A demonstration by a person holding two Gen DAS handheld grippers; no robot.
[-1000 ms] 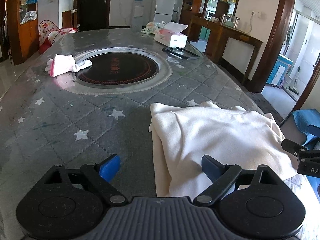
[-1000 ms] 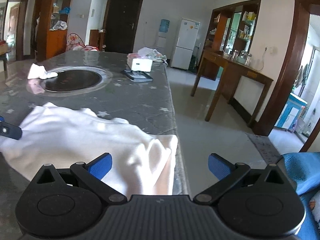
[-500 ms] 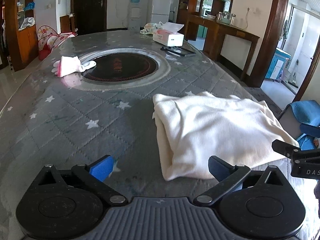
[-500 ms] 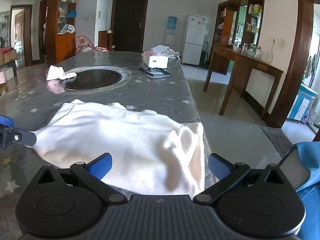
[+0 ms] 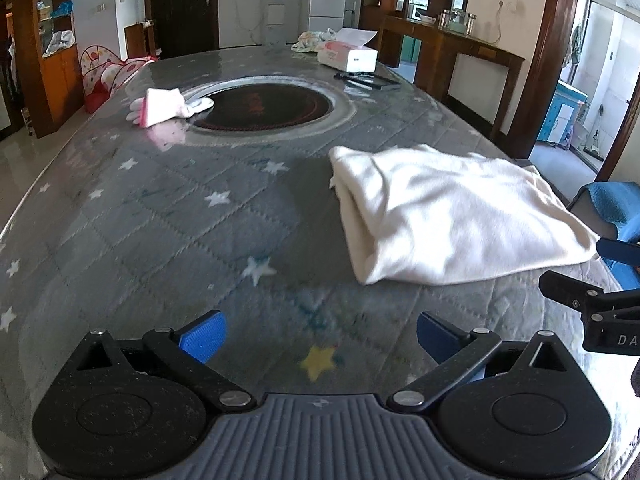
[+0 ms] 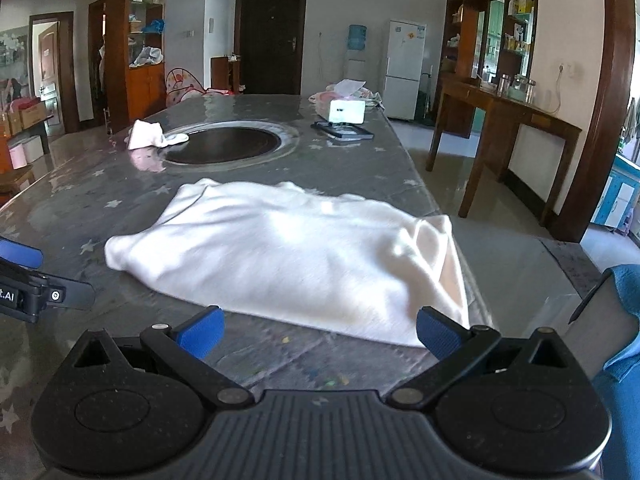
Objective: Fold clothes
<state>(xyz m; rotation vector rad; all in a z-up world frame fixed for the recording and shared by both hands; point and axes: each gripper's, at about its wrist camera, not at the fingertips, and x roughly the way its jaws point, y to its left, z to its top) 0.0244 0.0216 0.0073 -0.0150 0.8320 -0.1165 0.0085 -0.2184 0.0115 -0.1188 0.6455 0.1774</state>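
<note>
Both grippers hang off the cloth, nothing held. Left gripper [image 5: 318, 338]: fingers spread wide, only table [image 5: 168, 216] between them. Right gripper [image 6: 318, 332]: fingers also wide, empty.

Step, as a judgement: cloth [image 5: 452, 216] already lies doubled, layers stacked, folded edge on its left side in the left view. That fits either a pause between folds or a finished fold with both grippers clear. Can't settle which from this. If another fold is wanted, it calls for pinching two corners of the same edge, both layers, and keeping the stack square.

Cloth vs fingers, near to far:
- Left view: cloth ahead and right of the gripper, near corner clear of the right finger [image 5: 434, 338], not touching.
- Right view: cloth [image 6: 288, 256] straight ahead, near hem just beyond the fingertips, its right corner close to the right finger [image 6: 436, 330]; contact not clear.
- Cloth's right side reaches the table edge.

Beyond cloth: round hob [image 5: 264, 106], pink rag [image 5: 160, 106] on the hob's left rim, tissue box [image 5: 348, 56] farthest.
</note>
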